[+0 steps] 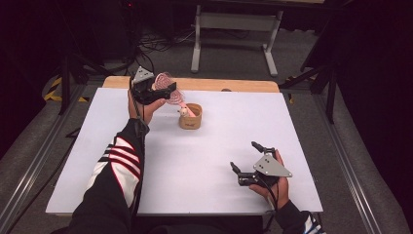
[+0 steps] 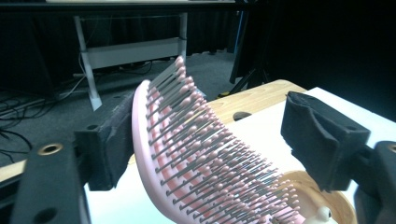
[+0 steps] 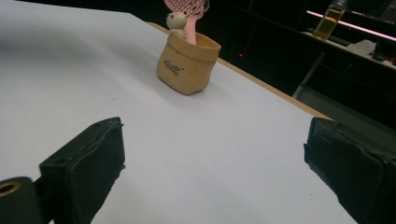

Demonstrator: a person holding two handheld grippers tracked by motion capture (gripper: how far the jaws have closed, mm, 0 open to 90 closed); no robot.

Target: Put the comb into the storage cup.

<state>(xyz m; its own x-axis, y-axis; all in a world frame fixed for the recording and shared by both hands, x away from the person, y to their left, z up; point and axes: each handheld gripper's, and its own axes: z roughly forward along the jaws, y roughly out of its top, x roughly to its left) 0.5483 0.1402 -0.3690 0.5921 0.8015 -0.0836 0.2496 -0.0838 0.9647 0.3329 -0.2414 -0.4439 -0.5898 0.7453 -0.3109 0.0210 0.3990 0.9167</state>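
Left tool [image 1: 171, 90] raised just left of the pot [image 1: 190, 117], jaws spread around the head of the pink brush [image 2: 205, 158]; back of the brush against one pad, bristle side clear of the other pad, so no squeeze. Brush tilted, handle down inside the pot. Pot upright on the white table [image 1: 195, 161], toward its far edge, small pale figure at its rim. Right tool [image 1: 247, 157] low on the table, well right of and nearer than the pot, jaws wide apart, nothing between.
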